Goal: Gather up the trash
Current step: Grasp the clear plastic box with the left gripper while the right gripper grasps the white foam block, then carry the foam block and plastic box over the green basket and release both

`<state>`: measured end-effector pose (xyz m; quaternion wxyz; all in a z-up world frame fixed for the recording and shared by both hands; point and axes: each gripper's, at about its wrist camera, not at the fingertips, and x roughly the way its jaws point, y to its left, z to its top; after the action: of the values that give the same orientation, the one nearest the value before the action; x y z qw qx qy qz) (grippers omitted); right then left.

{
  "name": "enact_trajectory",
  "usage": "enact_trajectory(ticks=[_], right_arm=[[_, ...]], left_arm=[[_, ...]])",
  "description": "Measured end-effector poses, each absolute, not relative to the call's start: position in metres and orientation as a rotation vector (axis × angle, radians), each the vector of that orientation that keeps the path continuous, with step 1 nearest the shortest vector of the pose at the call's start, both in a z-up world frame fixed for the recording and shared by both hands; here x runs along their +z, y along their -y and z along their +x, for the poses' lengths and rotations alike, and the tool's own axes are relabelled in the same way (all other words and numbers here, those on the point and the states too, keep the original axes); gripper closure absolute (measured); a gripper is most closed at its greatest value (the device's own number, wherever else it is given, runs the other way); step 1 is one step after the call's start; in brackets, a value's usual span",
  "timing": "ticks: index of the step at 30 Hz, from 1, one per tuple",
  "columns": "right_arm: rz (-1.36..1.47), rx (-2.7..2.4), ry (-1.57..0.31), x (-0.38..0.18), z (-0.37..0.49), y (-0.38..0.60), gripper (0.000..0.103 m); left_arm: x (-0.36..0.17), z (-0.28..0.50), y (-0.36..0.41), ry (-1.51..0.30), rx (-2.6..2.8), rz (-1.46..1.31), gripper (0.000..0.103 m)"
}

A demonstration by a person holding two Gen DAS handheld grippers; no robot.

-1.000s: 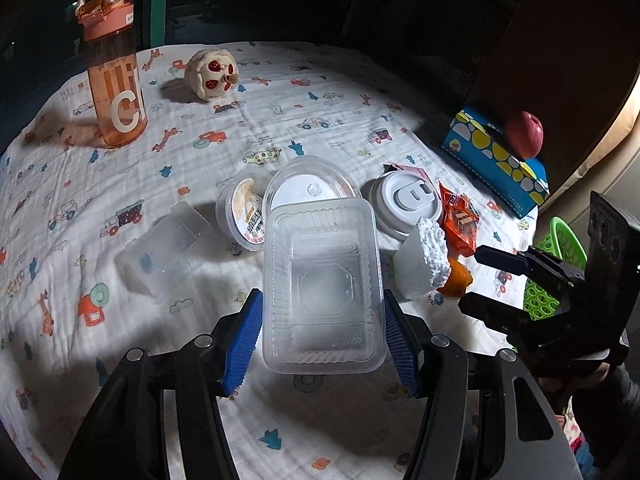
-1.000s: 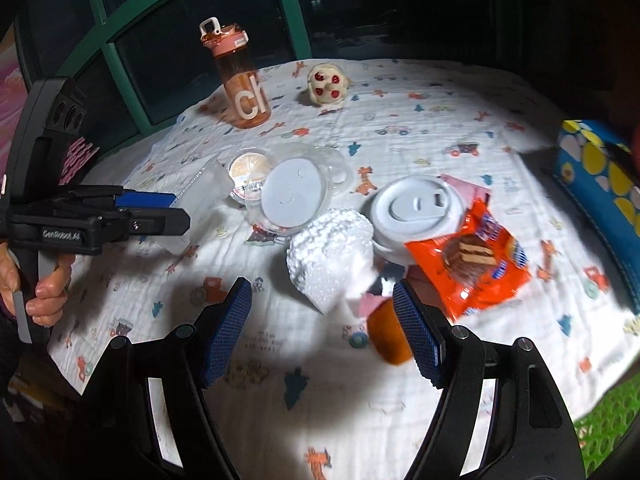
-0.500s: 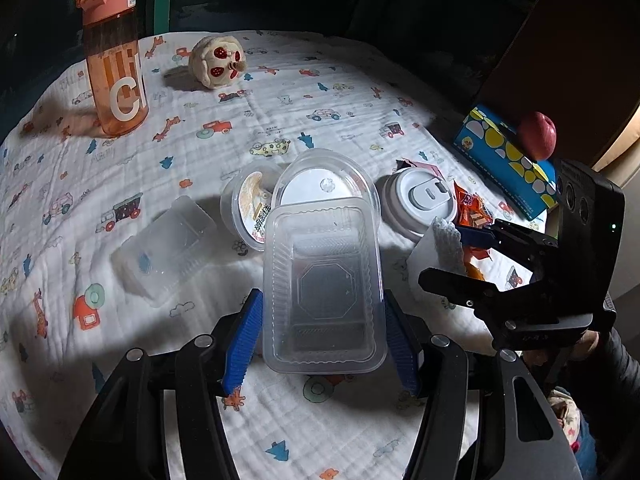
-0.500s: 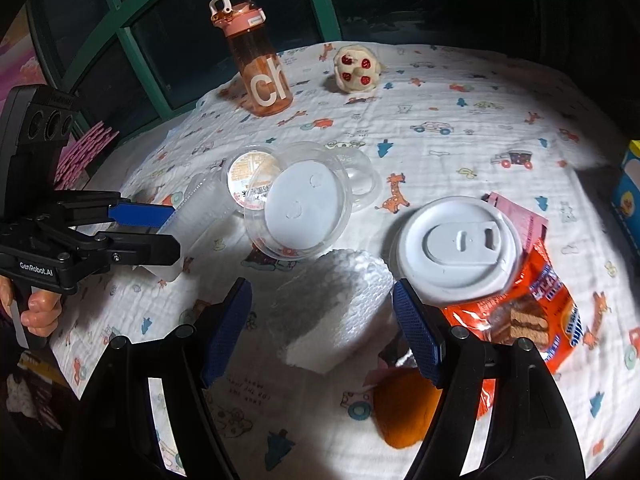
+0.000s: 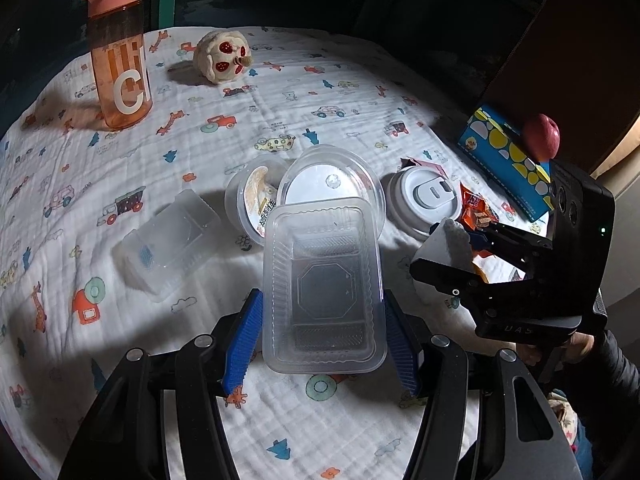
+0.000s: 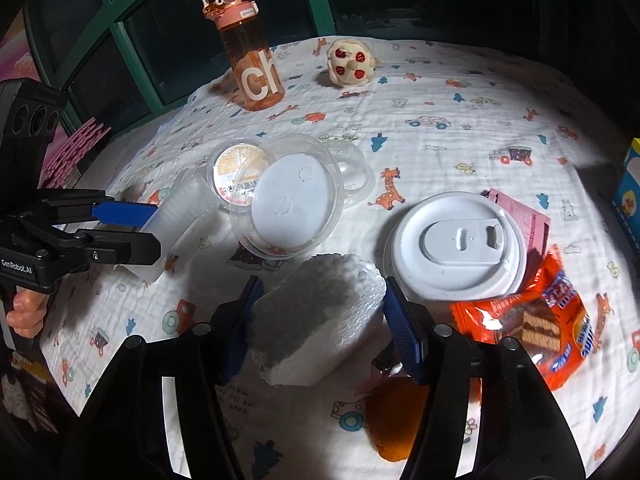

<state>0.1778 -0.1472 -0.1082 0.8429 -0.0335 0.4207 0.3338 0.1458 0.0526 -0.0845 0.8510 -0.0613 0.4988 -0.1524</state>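
While the left gripper [image 5: 323, 322] clamps a clear tray [image 5: 322, 284] for disposal, the right gripper [image 6: 320, 320] has just been closing onto a foam chunk [image 6: 316, 316] between its jaws.

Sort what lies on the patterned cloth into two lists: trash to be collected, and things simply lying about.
Trash:
clear rectangular tray, in the left claw
white foam chunk, between the right claw's pads
round clear lid
white cup lid
orange snack wrapper

Lying about:
orange water bottle
plush toy
blue patterned box
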Motion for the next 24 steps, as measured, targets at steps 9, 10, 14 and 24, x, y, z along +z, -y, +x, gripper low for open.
enact_trajectory(ticks=[9,10,14,24], right_arm=[[-0.014,0.644,-0.822,-0.076,0.145,0.164,0.043],[-0.009,0.623,-0.816,-0.071,0.139,0.168,0.043],[0.010,0.541,-0.796,-0.059,0.118,0.186,0.043],[0.094,0.339,-0.766,-0.038,0.074,0.255,0.043]], left_arm=[[-0.070,0.136,-0.035,-1.020,-0.359,-0.105,0.046],[-0.067,0.134,-0.030,-1.015,-0.369,-0.096,0.046],[-0.059,0.128,-0.010,-0.998,-0.410,-0.066,0.046],[-0.040,0.114,0.055,-0.970,-0.537,-0.006,0.046]])
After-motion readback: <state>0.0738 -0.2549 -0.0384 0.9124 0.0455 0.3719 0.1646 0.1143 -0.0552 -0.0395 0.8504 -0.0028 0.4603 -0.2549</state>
